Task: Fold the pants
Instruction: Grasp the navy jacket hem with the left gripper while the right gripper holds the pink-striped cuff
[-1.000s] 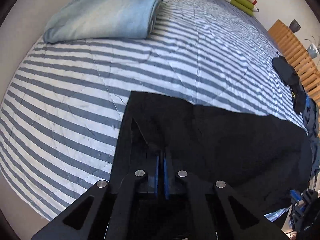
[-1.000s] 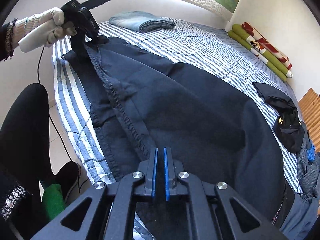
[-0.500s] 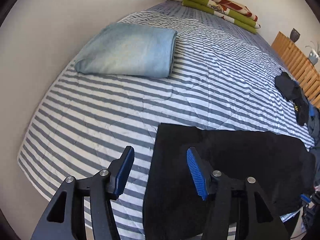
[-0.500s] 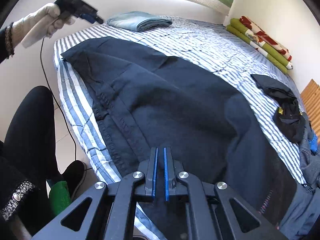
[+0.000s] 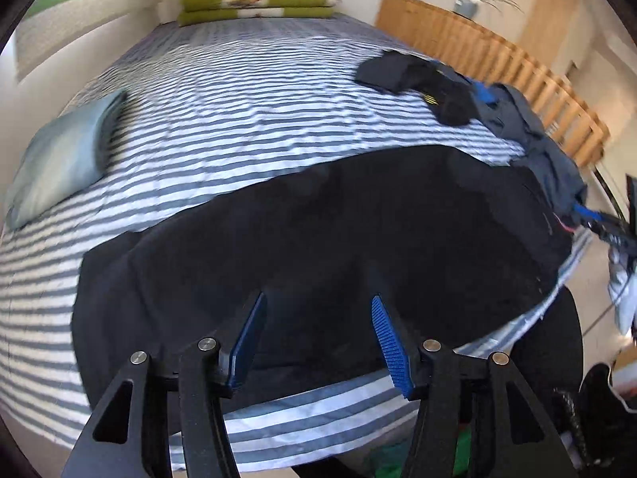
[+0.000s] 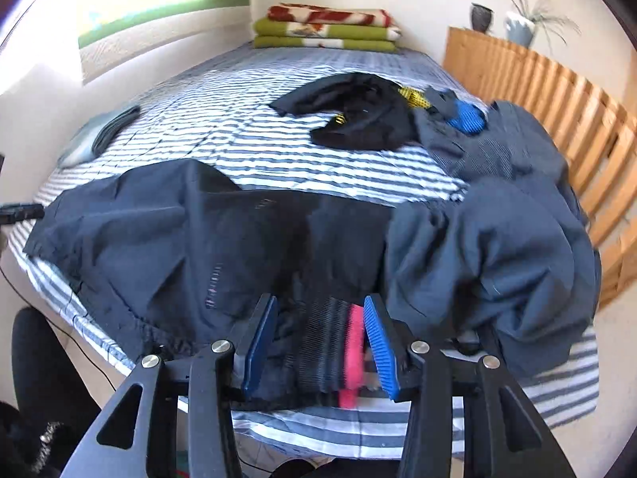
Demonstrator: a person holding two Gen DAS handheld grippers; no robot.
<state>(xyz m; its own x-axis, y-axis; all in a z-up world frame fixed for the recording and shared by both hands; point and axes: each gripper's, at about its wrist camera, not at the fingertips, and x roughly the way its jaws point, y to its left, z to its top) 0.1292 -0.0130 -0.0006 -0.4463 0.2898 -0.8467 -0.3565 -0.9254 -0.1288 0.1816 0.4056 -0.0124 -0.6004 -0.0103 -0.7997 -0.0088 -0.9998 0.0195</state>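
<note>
1. Left wrist view: the left gripper (image 5: 316, 318) is being held wide open above the pants (image 5: 338, 239), with nothing between its pads (image 5: 388, 342).
2. The pants are being shown spread flat along the near edge of the bed (image 5: 247, 91), one end toward the pillow (image 5: 59, 155) and the other toward a clothes pile (image 5: 525, 127).
3. In the right wrist view, the right gripper (image 6: 318, 330) is being held partly open around the waistband (image 6: 338, 342); the pads are standing to either side of the ribbed elastic and are not pinching it.
4. The step in hand is being judged as a re-grip between folds: the pants are lying roughly laid out and neither gripper is holding cloth.
5. For the next move, a firm pinch at the waistband and another at the far end are probably being called for, so that one end can be carried over the other.
6. No containers are being shown; loose clothes are lying directly on the bed, and folded blankets (image 6: 326, 28) are lying stacked at its head.
</note>
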